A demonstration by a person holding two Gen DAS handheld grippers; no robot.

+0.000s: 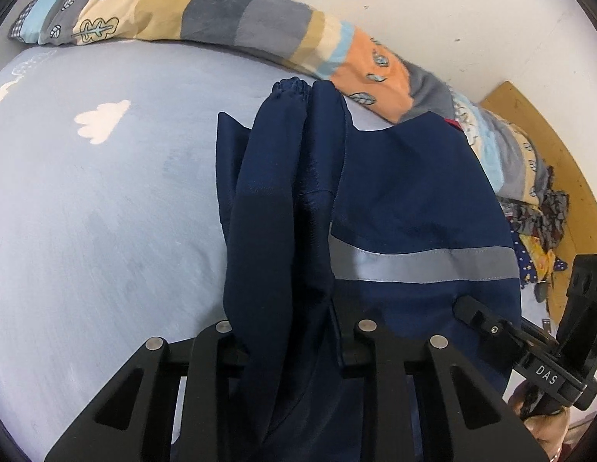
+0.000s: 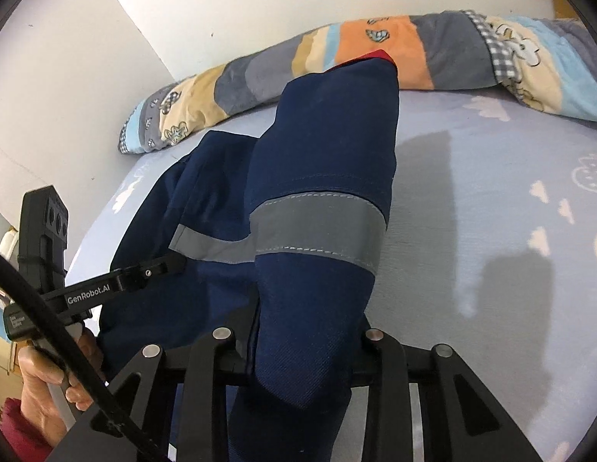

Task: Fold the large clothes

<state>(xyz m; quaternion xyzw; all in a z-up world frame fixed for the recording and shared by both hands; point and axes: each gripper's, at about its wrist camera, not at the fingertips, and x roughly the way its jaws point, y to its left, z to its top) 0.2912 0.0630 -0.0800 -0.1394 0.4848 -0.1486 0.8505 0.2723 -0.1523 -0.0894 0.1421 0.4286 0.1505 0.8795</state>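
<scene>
Left wrist view: left gripper (image 1: 294, 331) clamped on a bunched fold of the navy jacket (image 1: 406, 192); cloth rises from between the jaws and hides the fingertips.
Jacket, from left gripper: hangs forward of the jaws, a sleeve with gathered cuff (image 1: 294, 86) at its far end; grey reflective stripe (image 1: 421, 263) to the right of the jaws.
Right wrist view: right gripper (image 2: 298, 346) clamped on another fold of the same jacket; fingertips covered by cloth.
Jacket, from right gripper: drapes ahead of the jaws, reflective band across it, red lining edge (image 2: 379, 55) at the far tip.
Bed sheet (image 1: 106, 211): light blue with white clouds, beneath the jacket, left of the left gripper.
Patchwork quilt (image 1: 229, 15): rolled along the wall, beyond the jacket.
Person's hand (image 2: 48, 385): grips the handle of the left gripper.
</scene>
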